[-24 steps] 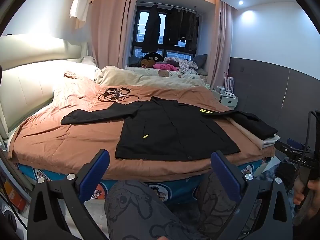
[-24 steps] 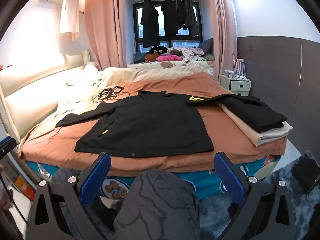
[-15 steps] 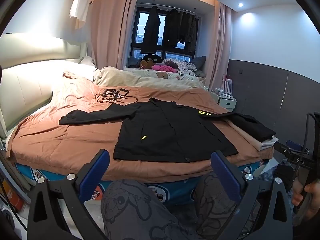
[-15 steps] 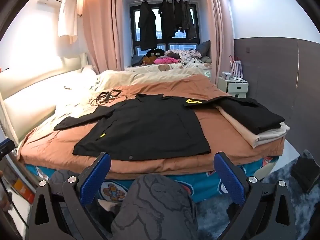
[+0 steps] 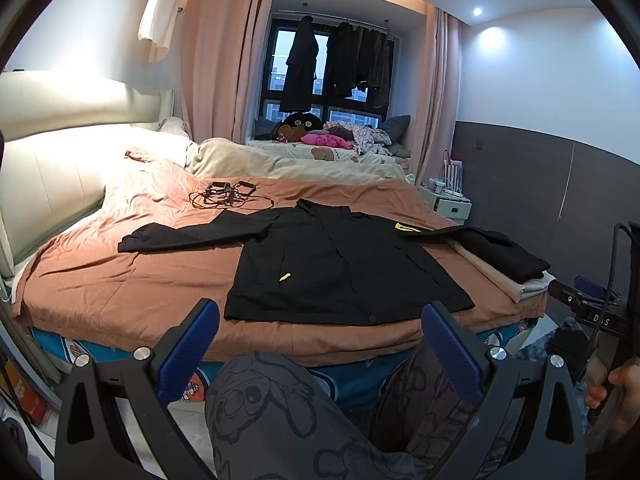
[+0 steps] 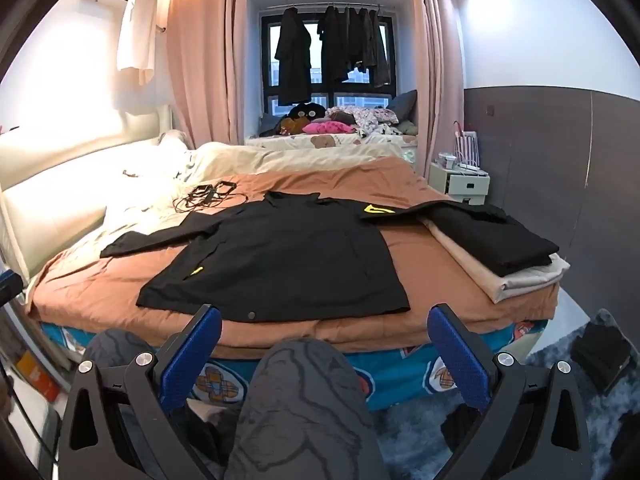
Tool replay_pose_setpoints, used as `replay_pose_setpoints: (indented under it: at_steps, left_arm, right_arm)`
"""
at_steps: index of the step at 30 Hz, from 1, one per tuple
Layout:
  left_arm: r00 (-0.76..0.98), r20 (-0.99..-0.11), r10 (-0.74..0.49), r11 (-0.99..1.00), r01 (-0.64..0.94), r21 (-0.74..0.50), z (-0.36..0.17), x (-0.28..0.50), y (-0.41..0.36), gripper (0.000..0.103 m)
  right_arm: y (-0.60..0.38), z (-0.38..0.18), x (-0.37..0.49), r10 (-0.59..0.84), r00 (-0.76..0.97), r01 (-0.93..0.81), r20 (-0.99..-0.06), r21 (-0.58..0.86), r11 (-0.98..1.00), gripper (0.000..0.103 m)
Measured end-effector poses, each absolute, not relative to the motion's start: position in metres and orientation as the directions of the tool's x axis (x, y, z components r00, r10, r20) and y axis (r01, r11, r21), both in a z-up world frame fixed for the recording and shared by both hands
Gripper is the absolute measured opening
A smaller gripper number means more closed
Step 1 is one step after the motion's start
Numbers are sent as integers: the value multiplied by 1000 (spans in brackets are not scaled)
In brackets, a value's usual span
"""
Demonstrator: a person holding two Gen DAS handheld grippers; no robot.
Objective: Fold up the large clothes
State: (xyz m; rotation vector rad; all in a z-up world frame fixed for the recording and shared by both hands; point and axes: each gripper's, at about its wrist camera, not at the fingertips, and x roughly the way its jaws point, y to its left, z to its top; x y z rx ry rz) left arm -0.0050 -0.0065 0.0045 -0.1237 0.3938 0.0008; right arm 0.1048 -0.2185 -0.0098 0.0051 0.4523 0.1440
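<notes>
One black jacket (image 5: 340, 264), unfolded. We find it spread flat on the brown quilt (image 5: 120, 280), hem toward the near edge of the bed, collar toward the far side. Both sleeves lie out sideways: one runs left across the quilt, the other runs right and ends on the folded stack. We count one small yellow mark (image 5: 285, 277) on the front panel, one yellow patch (image 6: 376, 210) near the right shoulder, and one snap at the hem.

One folded stack (image 6: 496, 244) at the right edge of the bed: a black folded garment on top of beige folded cloth.

One tangle of black cables (image 5: 228, 196) on the quilt beyond the left sleeve, apart from the jacket.

Two grippers, each with two blue pads. Our left gripper (image 5: 320, 346) is spread wide with nothing between its fingers, held short of the bed edge above our patterned grey trousers (image 5: 280, 408). Our right gripper (image 6: 324, 350) is likewise spread wide and holds nothing, also short of the bed and clear of the jacket.

One white nightstand (image 6: 460, 184) at the far right of the bed. One rail of dark clothes (image 6: 332, 48) hanging before the window. One grey rug (image 6: 600, 400) on the floor at right.
</notes>
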Motion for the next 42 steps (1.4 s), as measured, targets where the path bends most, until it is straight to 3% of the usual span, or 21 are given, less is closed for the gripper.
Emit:
replay_pose_setpoints:
  at_steps: [42]
  left_arm:
    - [938, -347, -22, 993, -21, -120, 5, -20, -11, 103]
  right_arm:
    - [-210, -4, 103, 145, 898, -141, -415, 41, 989, 103]
